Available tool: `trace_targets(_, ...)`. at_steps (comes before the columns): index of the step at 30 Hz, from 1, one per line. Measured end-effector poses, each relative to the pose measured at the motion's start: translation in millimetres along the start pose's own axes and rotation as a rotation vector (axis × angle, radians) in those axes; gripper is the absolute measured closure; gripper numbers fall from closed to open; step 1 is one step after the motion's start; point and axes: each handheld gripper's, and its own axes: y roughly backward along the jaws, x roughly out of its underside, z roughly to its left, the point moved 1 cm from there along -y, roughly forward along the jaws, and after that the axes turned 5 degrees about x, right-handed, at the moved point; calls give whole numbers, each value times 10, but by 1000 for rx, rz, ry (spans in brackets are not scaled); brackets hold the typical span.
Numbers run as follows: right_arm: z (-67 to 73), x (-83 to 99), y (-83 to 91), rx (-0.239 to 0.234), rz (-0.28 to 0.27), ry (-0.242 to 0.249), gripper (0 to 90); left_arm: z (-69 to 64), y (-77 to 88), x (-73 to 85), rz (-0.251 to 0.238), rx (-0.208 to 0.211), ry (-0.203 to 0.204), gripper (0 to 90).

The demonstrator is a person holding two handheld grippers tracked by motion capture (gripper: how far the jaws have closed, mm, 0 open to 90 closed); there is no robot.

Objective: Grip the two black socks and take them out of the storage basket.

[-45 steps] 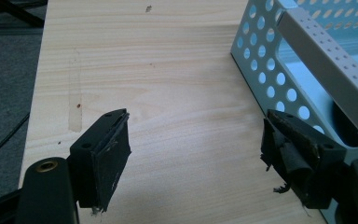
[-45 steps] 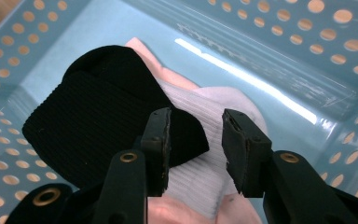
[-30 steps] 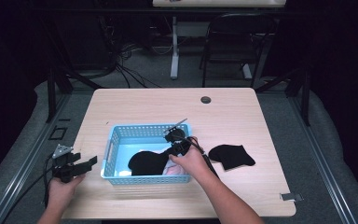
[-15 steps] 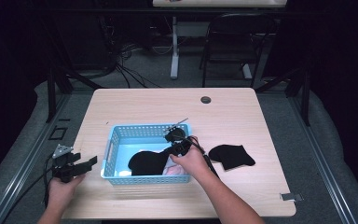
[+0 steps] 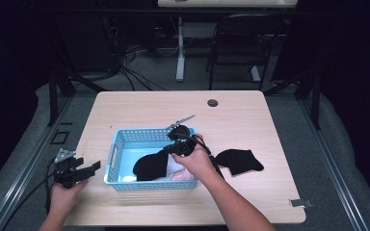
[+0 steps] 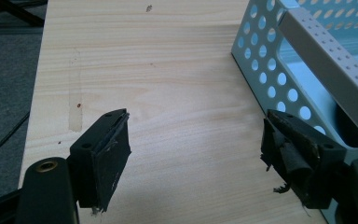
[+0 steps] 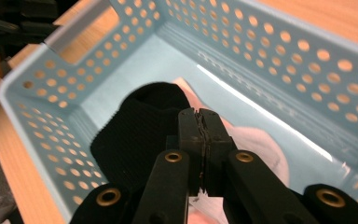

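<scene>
**Two grippers at a blue basket on a wooden desk**

Nearest the front edge of the desk (image 5: pixel 231 110), at its left corner: left gripper (image 5: pixel 87 169), held in a hand (image 5: pixel 63 197), jaws spread wide with nothing between them, hovering over bare wood just beside the basket's left end. Seen along its own jaws in the left gripper view: left gripper (image 6: pixel 196 154) with worn black pads (image 6: pixel 114 156), frayed at the edges, and the perforated wall and handle slot of the basket (image 6: pixel 279 65) rising at right.

Just beyond, left of centre and close to the front edge: light-blue perforated plastic basket (image 5: pixel 144 136), rectangular, long side parallel to the desk's front edge. Inside it, a black sock (image 5: pixel 151 164) lying over pale pink and white cloth (image 5: pixel 180 174), possibly more socks, though too little visible to say.

Over the basket's right half: right gripper (image 5: pixel 171 149), held in a hand (image 5: pixel 197 161), pointing down into the basket. In the right gripper view, right gripper (image 7: pixel 201 128) with jaws pressed fully together, tips just above the black sock (image 7: pixel 130 130) and the pale cloth (image 7: pixel 265 149); nothing visibly pinched between them.

Right of the basket, apart from it: a second black sock (image 5: pixel 238 161) flat on the wood.

Toward the far edge, right of centre: a small dark round grommet (image 5: pixel 212 102).
</scene>
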Motion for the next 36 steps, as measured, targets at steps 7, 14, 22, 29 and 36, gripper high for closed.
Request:
trace_targets(7,115,-172,155,-6,-42,42,894,6,-5,4,-13,-1,1,235)
trace_targets(14,160,-330,377,4,-87,76,894,8,1,2,-15,-1,2,235)
trace_targets(22,136,-467,678,31,-153,92,894,10,6,0,-15,0,2,235)
trace_targets(29,46,-474,890,53,-183,79,895,12,8,0,-12,-2,2,235)
trace_targets(36,-78,-429,1114,60,-224,46,894,16,10,4,-18,-8,8,235)
